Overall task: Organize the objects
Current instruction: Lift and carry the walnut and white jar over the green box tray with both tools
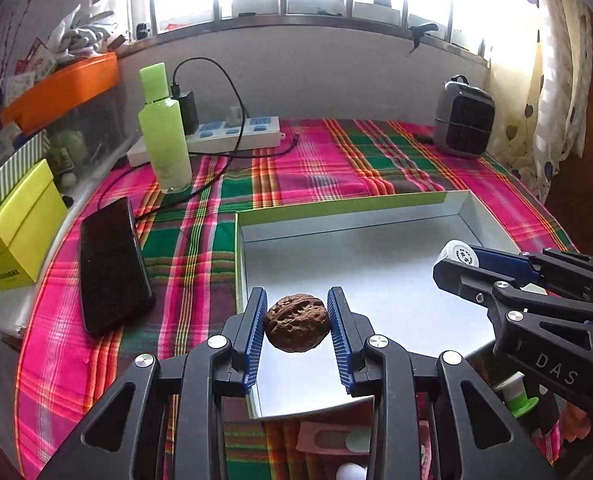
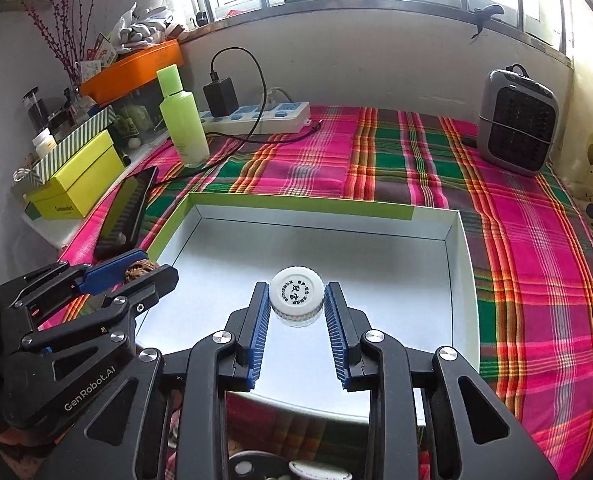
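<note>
A tray (image 2: 460, 240) is lying on the table's near middle; a phone (image 1: 110, 264) is lying left of it (a bottle (image 1: 164, 128) standing farther back), a heater (image 2: 516, 120) sitting far right.

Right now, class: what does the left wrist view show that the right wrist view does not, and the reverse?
Left wrist only: the walnut seen whole, clamped in the left gripper. Right wrist only: the printed top of the white-capped jar, clamped in the right gripper. Both share the open box, green bottle, phone, power strip and heater.
</note>
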